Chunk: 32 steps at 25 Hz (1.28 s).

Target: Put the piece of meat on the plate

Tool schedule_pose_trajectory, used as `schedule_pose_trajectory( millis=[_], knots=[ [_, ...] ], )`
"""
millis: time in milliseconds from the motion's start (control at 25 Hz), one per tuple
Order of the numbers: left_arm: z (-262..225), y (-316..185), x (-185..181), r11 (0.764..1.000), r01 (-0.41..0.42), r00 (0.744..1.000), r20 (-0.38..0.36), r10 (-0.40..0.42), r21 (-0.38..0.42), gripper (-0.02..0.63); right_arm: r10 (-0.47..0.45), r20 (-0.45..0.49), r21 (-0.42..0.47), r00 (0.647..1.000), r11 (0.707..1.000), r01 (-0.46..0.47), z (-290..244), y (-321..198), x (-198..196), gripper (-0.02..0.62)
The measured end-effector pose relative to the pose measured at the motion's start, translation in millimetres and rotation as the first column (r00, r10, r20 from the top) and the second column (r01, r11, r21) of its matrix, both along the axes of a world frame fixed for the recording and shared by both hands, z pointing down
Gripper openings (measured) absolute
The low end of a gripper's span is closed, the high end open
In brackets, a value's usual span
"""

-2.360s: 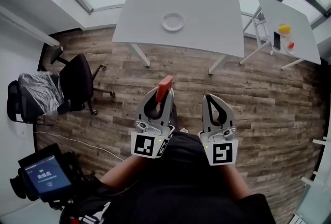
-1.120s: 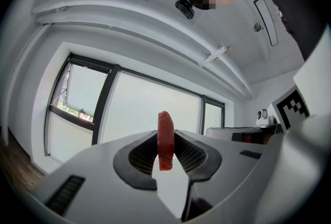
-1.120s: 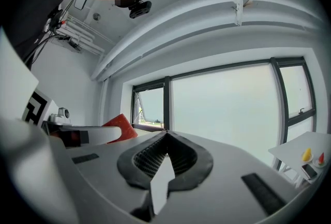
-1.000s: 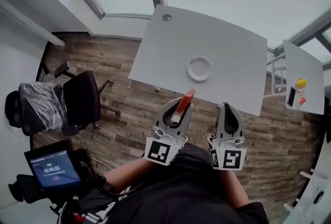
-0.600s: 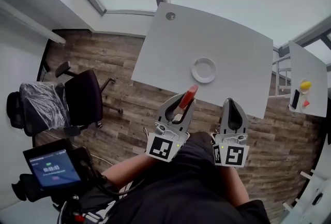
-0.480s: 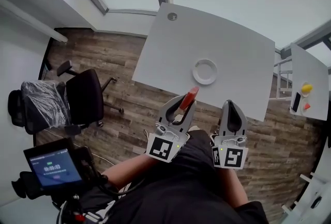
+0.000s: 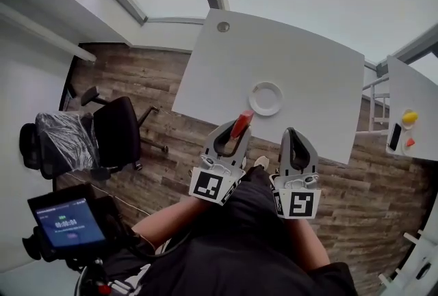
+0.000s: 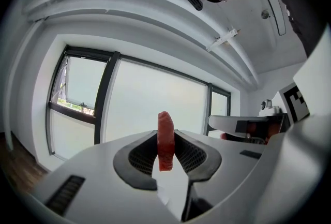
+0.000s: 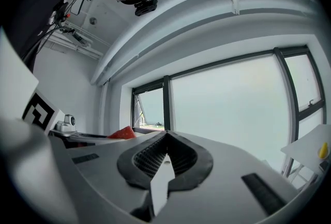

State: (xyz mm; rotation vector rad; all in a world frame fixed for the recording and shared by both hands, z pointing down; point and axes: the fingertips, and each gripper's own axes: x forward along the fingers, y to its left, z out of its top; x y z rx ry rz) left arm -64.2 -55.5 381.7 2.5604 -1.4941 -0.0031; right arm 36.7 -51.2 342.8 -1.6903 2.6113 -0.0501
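Meat's up, but not delivered yet. The left hand-held gripper [image 7: 233, 132] clamps the red piece of meat [image 7: 242, 122] upright between its tips, about over the surface's [image 7: 308, 69] near edge. The white plate [image 7: 266, 98] waits empty nearer the middle, just beyond; carry and set-down remain. The right hand-held gripper [image 7: 292, 139] is clenched on nothing.

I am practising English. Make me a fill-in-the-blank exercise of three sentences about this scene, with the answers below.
1. The left gripper is shut on the piece of meat, which is ____ in colour.
2. The colour of the plate on the table is ____.
3. The right gripper is shut, with ____ between its jaws.

Missing words: red; white; nothing
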Motion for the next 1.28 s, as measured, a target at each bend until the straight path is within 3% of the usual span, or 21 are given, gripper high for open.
schedule_pose_trajectory(
  millis=[320,520,760,1040,1280],
  knots=[
    [26,-14,2,0.999,0.001,1.0,-0.008,-0.001,-0.043,0.092,-0.022,-0.012,-0.023,1.0,1.0,0.021,1,-3,2,0.003],
    [39,-23,5,0.999,0.003,1.0,0.028,-0.001,-0.052,0.092,-0.027,-0.04,-0.002,0.999,1.0,0.027,-10,-2,0,0.003],
    [85,-76,33,0.992,0.012,0.998,0.06,-0.004,-0.129,0.092,-0.01,-0.016,-0.056,1.0,0.998,0.009,14,-51,36,0.003],
    [135,-105,51,0.986,0.006,0.996,0.084,0.008,-0.165,0.092,0.018,-0.028,-0.074,0.999,0.997,-0.02,29,-76,64,0.003],
    [161,-115,52,0.98,0.009,0.986,0.168,0.025,-0.2,0.092,0.02,-0.016,-0.092,1.0,0.995,-0.021,32,-81,65,0.003]
  ],
)
